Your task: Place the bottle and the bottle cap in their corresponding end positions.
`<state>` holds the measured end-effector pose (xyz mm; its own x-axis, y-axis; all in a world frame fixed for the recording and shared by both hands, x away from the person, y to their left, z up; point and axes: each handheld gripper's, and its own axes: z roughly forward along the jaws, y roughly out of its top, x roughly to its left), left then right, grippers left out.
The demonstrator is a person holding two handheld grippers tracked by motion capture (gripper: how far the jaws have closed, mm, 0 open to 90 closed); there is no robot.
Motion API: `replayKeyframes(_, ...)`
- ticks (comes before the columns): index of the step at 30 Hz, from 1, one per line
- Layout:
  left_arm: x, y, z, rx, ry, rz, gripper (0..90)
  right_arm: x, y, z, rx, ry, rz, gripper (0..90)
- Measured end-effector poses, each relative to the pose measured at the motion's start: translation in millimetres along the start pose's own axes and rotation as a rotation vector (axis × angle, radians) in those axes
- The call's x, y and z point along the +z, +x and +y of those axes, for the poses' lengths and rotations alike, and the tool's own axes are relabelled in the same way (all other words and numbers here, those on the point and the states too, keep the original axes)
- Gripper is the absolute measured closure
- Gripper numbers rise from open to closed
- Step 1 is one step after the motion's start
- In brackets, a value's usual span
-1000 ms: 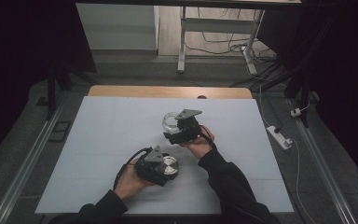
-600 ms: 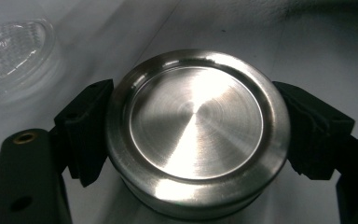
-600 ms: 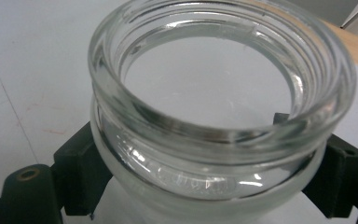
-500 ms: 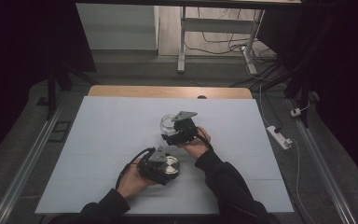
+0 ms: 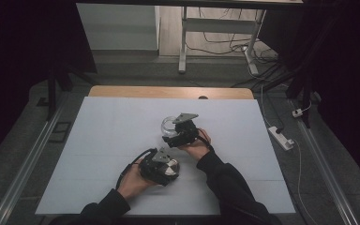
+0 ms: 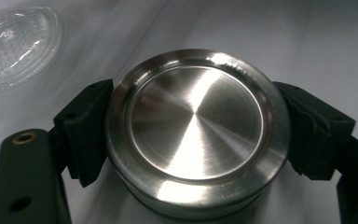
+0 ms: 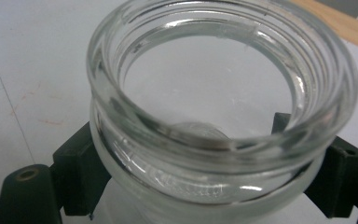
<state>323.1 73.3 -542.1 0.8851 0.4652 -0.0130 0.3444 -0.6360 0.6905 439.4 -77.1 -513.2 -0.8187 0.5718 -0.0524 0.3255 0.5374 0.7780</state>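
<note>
Nearest the person, at the front of the pale surface (image 5: 98, 140), the left gripper (image 5: 161, 165) is clamped on a round brushed-metal lid (image 6: 196, 135); in the left gripper view its two black pads are pressed against opposite sides of the lid's rim, and the lid is seen resting flat on the surface with its recessed face up. Compared with the earlier high views, very little has shifted: the left hand (image 5: 133, 180) and its lid lie in nearly the same spot, and the right gripper (image 5: 176, 133) has been drawn only slightly closer toward the person. This is judged to mean that both grips are settled and that the lid has not yet been brought to the jar. A little farther out and to the right, the right gripper is clamped on a clear glass jar (image 7: 219, 107); in the right gripper view the jaws are closed on the jar just below its threaded neck, and the open mouth is empty and uncovered. In the high view the jar (image 5: 169, 124) is seen just beyond the right gripper's body, near the middle of the surface, close to the lid but apart from it. In the left gripper view, a patterned part of the jar's glass shows beyond the lid.
</note>
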Motion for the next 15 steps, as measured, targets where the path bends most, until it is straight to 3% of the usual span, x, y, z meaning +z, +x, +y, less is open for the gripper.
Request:
replayKeyframes(9, 0.9, 2.1, 0.2, -0.025, 0.021, -0.002, 12.9, -1.5, -0.7, 1.2, 0.039, 0.000, 0.014, 12.7)
replayKeyframes(15, -3.9, 3.8, -0.3, -0.045, 0.000, -0.021, 9.2, -7.9, -2.1, 4.2, 0.066, -0.020, 0.041, 9.1)
